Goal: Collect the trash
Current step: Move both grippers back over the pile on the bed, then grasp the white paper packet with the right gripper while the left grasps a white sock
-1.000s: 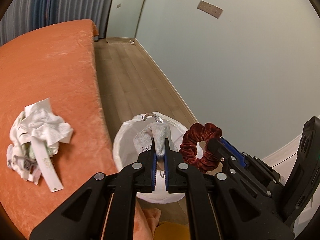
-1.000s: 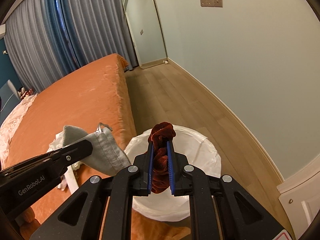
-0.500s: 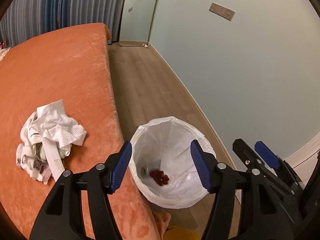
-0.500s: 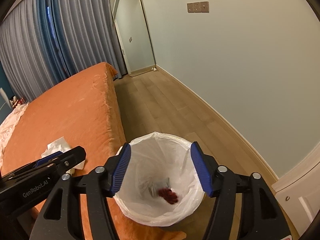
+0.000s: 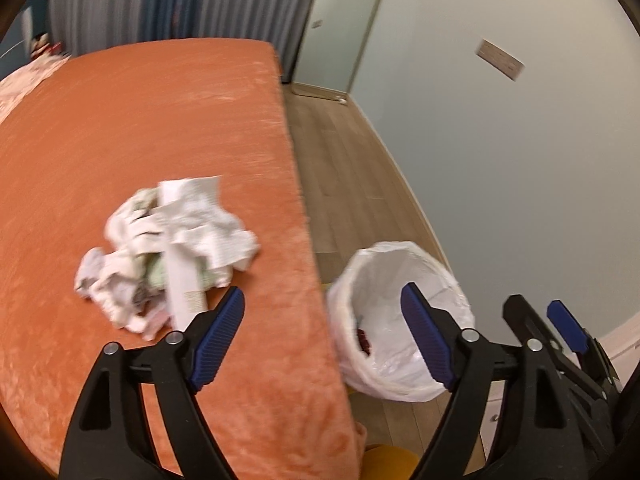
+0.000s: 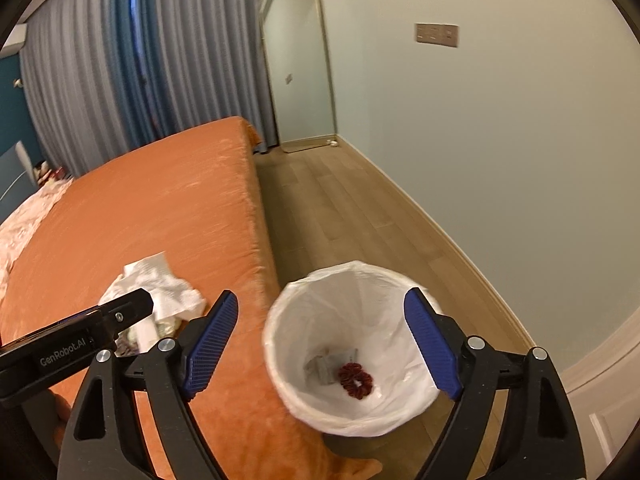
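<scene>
Both wide open, holding nothing: left gripper (image 5: 322, 328), right gripper (image 6: 320, 338). Scrunchie (image 6: 355, 381) in bin (image 6: 280, 320); paper pile (image 5: 168, 248) at 10 o'clock.

left gripper (image 5: 322, 336): black frame | blue ribbed jaws | silver screws | "GenRobot.AI"

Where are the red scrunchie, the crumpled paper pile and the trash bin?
red scrunchie (image 6: 355, 381), right wrist view, on its ruffled ring.
crumpled paper pile (image 5: 168, 248), left wrist view, on its middle.
trash bin (image 6: 276, 340), right wrist view, on its left rim.
</scene>
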`<state>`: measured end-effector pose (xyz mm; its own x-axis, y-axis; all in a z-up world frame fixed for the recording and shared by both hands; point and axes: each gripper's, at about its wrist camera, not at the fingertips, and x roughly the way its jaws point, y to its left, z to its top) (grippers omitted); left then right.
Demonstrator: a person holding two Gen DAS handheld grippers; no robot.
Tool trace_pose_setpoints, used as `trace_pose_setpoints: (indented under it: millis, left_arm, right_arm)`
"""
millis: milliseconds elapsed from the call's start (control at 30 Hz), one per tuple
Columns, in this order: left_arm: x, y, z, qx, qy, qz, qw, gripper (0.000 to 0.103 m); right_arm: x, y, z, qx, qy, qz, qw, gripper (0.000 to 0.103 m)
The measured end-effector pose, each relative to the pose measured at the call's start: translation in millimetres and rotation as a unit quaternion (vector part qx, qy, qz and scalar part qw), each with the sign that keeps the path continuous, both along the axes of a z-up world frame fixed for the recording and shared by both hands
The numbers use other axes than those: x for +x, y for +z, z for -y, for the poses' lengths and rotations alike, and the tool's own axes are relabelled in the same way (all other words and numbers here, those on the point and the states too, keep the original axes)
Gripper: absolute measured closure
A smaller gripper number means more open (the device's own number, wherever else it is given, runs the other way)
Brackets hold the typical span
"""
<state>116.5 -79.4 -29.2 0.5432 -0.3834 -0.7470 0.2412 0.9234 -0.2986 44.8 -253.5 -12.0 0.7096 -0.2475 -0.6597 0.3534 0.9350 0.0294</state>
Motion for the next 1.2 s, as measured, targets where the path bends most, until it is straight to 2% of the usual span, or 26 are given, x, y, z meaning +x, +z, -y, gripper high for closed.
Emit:
trace_pose_setpoints:
  millis: [400, 567, 733, 1000, 1200]
  left_arm:
    - [4.3, -23.1, -115.4, -0.004, 0.102, -0.021, 0.9946, 0.018]
    - [7.7, -46.7, -163.2, 0.015, 0.133, -0.032, 0.9905, 0.016]
    - [16.7, -78.2, -212.1, 0.025, 0.168, -0.062, 0.9835, 0.016]
    - [45.1, -117.5, -256.7, 0.032, 0.195, -0.096, 0.9756, 0.016]
    - [87.0, -141.8, -260.9, 0.013, 0.196, -0.124, 0.9726, 0.016]
  right_arm:
    - [19.9, -14.9, -87.1, 0.0, 0.064, -0.016, 0.998, 0.018]
    - [25.4, -22.9, -119.0, -0.009, 0.081, -0.006, 0.997, 0.018]
    - [31.6, -31.5, -146.1, -0.011, 0.102, 0.019, 0.995, 0.014]
    - [75.0, -77.0, -178.0, 0.0, 0.121, -0.038, 0.992, 0.014]
    - [115.5, -126.4, -195.1, 0.007, 0.134, -0.084, 0.987, 0.014]
